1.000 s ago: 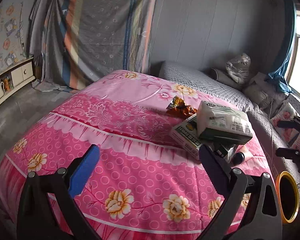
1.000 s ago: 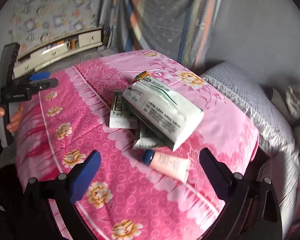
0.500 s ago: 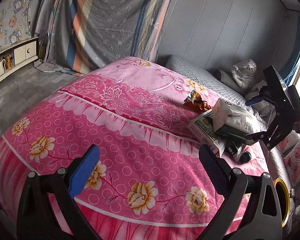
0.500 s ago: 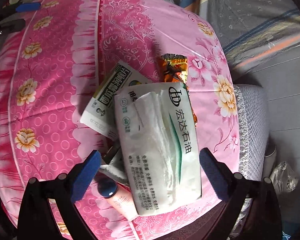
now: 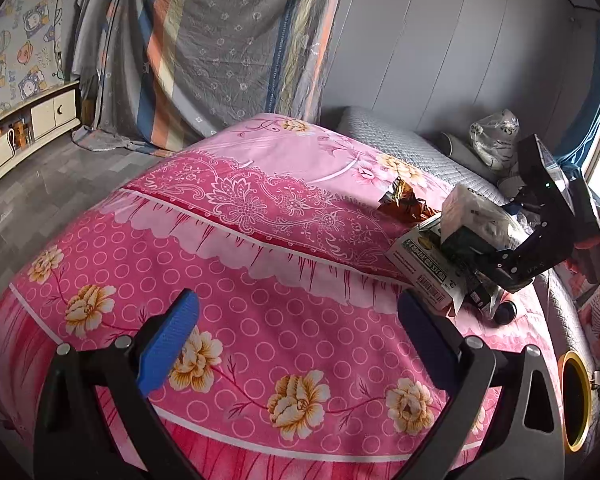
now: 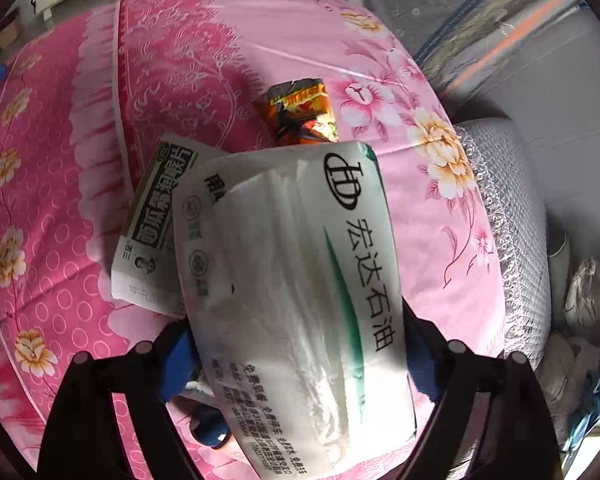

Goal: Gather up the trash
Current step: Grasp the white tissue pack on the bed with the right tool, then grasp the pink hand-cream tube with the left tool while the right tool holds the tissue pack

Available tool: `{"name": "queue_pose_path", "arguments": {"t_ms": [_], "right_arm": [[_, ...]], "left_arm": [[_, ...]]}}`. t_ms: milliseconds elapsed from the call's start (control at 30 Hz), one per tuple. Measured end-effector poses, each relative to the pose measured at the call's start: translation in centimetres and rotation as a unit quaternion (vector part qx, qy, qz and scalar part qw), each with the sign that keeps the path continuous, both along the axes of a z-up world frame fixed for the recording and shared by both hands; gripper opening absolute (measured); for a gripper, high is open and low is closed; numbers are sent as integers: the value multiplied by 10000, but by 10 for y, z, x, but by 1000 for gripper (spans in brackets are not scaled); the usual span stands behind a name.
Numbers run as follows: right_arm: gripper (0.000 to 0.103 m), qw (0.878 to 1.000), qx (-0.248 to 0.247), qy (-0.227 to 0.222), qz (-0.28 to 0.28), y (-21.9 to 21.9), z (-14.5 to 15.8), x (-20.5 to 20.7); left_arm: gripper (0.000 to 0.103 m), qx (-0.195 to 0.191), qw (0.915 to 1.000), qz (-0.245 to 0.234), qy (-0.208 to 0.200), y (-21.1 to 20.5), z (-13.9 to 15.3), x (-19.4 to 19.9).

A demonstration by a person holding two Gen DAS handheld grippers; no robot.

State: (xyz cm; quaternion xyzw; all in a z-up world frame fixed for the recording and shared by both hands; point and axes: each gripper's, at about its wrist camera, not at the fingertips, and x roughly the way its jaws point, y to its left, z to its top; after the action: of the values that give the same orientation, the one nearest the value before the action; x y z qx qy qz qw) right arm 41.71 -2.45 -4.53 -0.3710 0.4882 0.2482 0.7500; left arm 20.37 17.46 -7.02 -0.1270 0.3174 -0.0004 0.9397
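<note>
Right tongs [image 6: 296, 356]: I point them steeply down over the white plastic pack of tissues with green stripe and black print [image 6: 296, 280]; their jaws have just been closing, with the pack between the blue pads. Whether the pads already press on it I cannot tell.
Left tongs [image 5: 296, 320]: my jaws stand wide apart with nothing between them, hanging over the pink flowered bedspread [image 5: 228, 280], well apart from the pile.
Tissue pack: it lies on top of the trash pile near the bed's edge, resting partly over a flat white and green cardboard box [image 6: 156, 232].
Orange foil snack wrapper [image 6: 300, 112]: crumpled on the bedspread just beyond the pack.
Blue-capped tube [image 6: 210, 428]: only its cap peeps out under the pack.
Yellow-rimmed round bin [image 5: 576, 400]: beside the bed, low at the left view's edge.
</note>
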Motion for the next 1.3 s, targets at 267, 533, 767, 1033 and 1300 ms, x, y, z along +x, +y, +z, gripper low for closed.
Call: {"name": "queue_pose_path", "arguments": {"t_ms": [267,533,767,1033,1300], "right_arm": [[78,9784,1869,-281,-834,-76,55,-33],[78,9176,3531,-525,-1750,-182,79,-94],[78,8687,4251,-856,-2393,-239,74,-159],[79,8351,4711,-924,-2686,-274,66,-212],[79,8188,4879,-1043,-2839,-293,62,-254]], "left_arm": [[95,477,9977,-476,25,-29,18,28],[95,1047,9787,-1759,-143,-87,21,45],[95,1576,9478,-2760,-236,-157,23,49],[94,1584,8816,-4446,85,-238,19,68],[80,2149,8189,-5261,806,-312,-11,88]]}}
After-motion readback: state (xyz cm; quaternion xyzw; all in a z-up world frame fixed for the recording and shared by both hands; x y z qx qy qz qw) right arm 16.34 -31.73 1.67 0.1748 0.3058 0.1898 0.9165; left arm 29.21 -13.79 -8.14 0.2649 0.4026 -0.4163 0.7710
